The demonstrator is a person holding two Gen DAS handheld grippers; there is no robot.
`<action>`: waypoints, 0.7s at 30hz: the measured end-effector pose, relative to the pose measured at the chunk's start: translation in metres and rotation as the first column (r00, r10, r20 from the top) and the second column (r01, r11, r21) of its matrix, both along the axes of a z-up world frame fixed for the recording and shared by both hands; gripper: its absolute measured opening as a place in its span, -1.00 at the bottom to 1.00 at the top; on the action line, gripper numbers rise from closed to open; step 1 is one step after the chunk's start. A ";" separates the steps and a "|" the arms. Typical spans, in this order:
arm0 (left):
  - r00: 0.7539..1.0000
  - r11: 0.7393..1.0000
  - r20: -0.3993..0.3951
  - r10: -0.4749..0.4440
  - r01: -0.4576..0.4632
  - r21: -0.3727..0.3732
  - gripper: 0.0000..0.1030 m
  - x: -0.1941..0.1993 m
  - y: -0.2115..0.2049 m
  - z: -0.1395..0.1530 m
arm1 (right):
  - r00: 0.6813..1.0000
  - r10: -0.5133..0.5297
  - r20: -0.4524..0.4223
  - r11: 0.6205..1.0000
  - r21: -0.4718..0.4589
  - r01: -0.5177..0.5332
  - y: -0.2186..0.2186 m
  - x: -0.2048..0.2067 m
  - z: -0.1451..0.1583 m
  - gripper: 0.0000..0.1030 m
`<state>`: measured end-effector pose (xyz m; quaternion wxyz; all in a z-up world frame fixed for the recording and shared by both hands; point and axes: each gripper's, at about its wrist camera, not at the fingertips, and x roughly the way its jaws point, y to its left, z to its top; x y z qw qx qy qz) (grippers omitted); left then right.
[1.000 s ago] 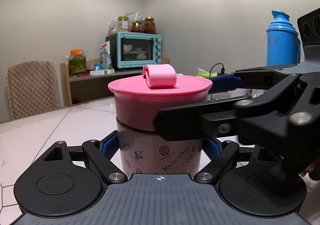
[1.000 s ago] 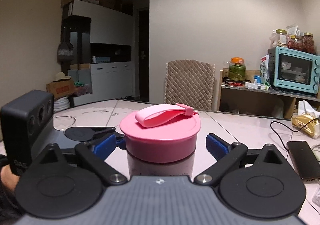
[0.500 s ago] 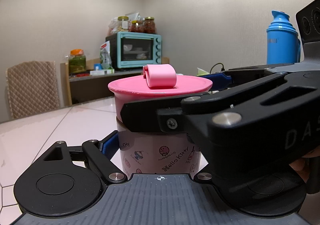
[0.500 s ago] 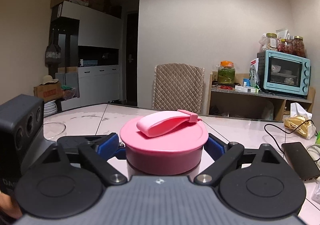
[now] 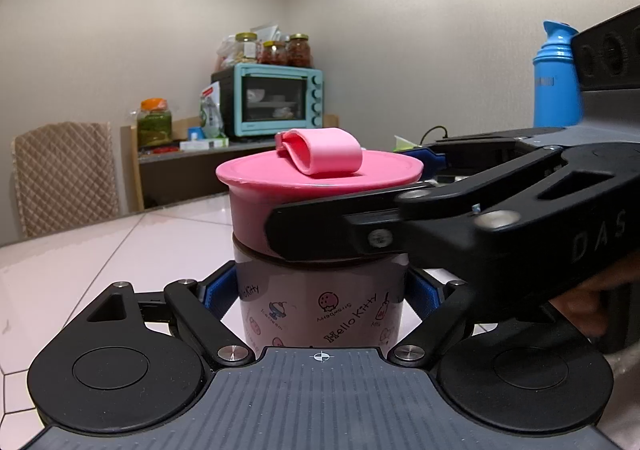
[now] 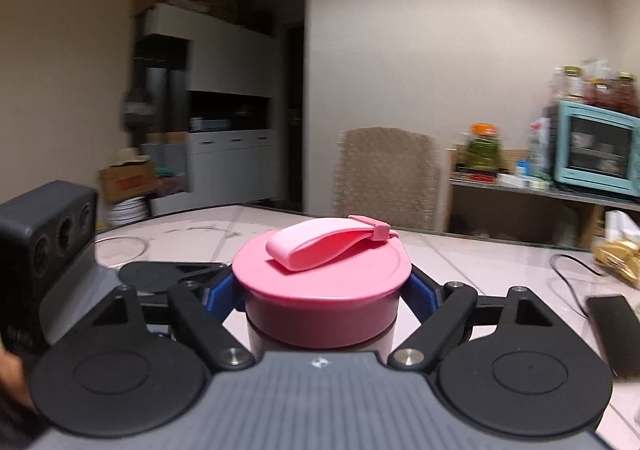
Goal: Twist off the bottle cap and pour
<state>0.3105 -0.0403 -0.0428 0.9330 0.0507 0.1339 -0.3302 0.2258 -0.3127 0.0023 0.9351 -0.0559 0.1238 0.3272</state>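
Note:
A pale bottle [image 5: 320, 310] with cartoon prints stands upright on the pink tiled table [image 5: 100, 250]. My left gripper [image 5: 320, 294] is shut on its body, a blue pad [image 5: 218, 294] pressing each side. A wide pink cap [image 6: 320, 274] with a folded pink strap [image 6: 320, 246] tops the bottle. My right gripper [image 6: 322, 300] is shut on that cap, blue pads against its rim. In the left wrist view the right gripper [image 5: 352, 198] reaches in from the right, one black finger [image 5: 320, 234] across the cap's front. The bottle's contents are hidden.
A blue thermos [image 5: 556, 78] stands at the far right, partly behind the right gripper. A dark phone [image 6: 612, 326] and a cable [image 6: 572, 274] lie on the table to the right. A padded chair [image 6: 386, 178] and a shelf with a teal oven [image 5: 276, 100] stand beyond the table.
My right gripper's jaws have closed in from wide apart onto the pink cap. The left gripper and the bottle have stayed where they were.

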 end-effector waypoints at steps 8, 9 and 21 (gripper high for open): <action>1.000 1.000 0.000 0.000 0.000 0.000 0.73 0.001 0.002 -0.001 | 0.955 0.297 -0.007 0.955 -0.003 -0.297 -0.033 0.033 0.004 0.65; 1.000 1.000 0.001 0.000 0.000 0.001 0.73 0.002 0.001 -0.001 | 0.943 0.332 -0.010 0.943 -0.003 -0.332 -0.036 0.038 0.005 0.65; 1.000 1.000 0.000 0.000 0.000 -0.001 0.73 0.001 0.002 -0.001 | 0.897 0.441 -0.011 0.897 -0.006 -0.441 -0.043 0.052 0.018 0.69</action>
